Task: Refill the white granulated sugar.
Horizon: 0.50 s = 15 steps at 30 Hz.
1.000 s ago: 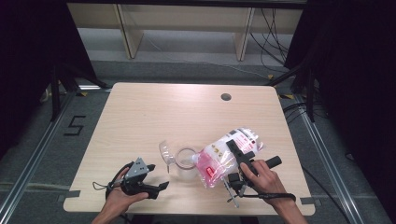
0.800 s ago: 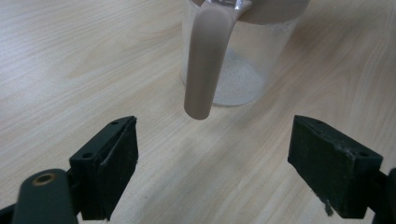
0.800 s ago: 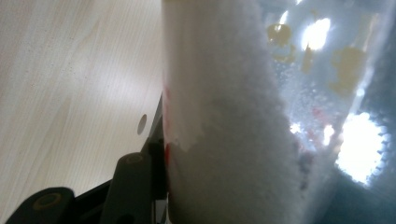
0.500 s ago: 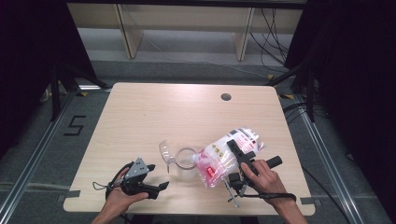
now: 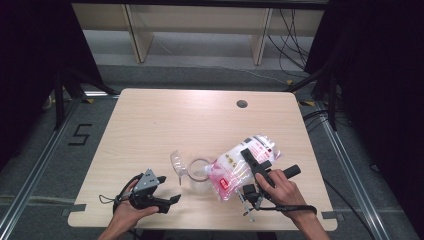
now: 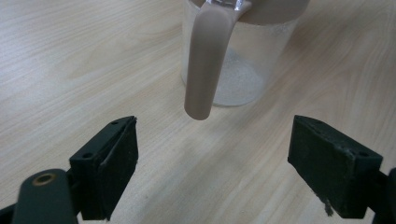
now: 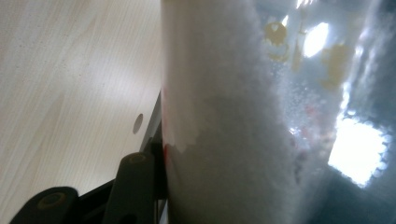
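Our left gripper point(image 5: 172, 199) hangs wide open and empty, facing the clear plastic jug with a beige handle point(image 5: 192, 170). Beside it, our right gripper point(image 5: 260, 162) clamps the soft, pink-printed bag of white granules point(image 5: 235, 167) mid-body; it feels heavy, saggy and slippery.

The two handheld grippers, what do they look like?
Both are black. The left gripper carries a grey three-cornered plate on top and trails a thin black cable; its jaws end in blocky black pads. The right gripper has a black bar handle and a black cable. Forearms are bare, no sleeves.
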{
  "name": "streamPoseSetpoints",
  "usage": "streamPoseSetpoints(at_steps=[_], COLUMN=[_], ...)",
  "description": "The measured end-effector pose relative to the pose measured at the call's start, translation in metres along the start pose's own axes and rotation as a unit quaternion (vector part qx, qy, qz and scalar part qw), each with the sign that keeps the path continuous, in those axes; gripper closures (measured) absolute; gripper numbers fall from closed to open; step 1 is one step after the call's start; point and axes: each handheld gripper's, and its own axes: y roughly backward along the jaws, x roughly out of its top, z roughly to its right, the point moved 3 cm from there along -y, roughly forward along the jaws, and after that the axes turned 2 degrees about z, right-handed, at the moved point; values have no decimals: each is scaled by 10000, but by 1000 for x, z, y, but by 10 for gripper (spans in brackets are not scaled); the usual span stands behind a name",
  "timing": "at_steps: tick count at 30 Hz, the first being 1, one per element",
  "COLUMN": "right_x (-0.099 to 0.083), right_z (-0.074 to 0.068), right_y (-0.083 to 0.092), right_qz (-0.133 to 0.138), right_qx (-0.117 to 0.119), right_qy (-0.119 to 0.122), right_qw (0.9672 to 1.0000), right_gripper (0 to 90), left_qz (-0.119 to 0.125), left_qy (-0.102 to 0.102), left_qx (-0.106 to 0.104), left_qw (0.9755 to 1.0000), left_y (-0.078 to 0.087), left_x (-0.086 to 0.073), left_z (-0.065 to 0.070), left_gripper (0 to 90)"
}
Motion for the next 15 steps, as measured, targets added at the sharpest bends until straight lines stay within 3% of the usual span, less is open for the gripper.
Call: streamPoseSetpoints(at_steps=[7, 9, 15], right_x=[0, 1, 0], right_z=[4, 2, 3], right_y=[-2, -3, -3], right_qz=[-26, 57, 56], right_qx=[71, -3, -30], right_qy=[66, -41, -50], right_qw=[9999, 10000, 10000], right_gripper=[570, 571, 575], left_qz=[5, 2, -17], left_qy=[75, 73, 73], left_qx=[6, 2, 6], left_qw=[10000, 10000, 10000], left_y=[0, 0, 0], left_x=[0, 0, 0], left_z=[1, 1, 1], left_gripper=[157, 157, 158])
